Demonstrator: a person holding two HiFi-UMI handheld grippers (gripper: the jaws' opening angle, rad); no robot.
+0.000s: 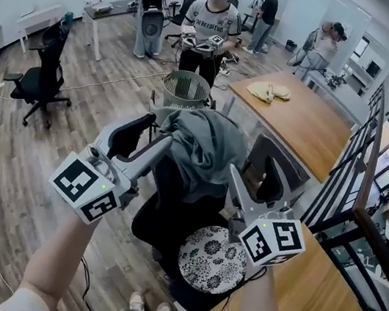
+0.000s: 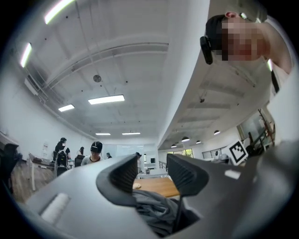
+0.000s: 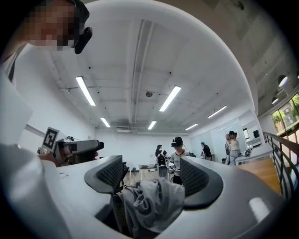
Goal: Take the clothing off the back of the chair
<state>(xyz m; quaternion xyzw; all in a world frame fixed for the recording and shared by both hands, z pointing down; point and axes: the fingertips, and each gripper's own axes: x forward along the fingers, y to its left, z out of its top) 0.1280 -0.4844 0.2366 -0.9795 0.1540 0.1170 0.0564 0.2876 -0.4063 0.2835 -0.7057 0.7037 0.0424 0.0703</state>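
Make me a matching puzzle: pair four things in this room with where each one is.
1 grey clothing
2 floral cushion
3 wire basket
4 tan cloth

A on the wooden table
B on the seat of the chair
C draped over the chair's back
D on the floor beyond the chair

Pairs: 1-C; 2-B; 3-D; 4-A

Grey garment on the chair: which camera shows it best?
The head view: the grey garment shows whole, draped over the chair back. The two gripper views each catch only a crumpled part, low in the frame.
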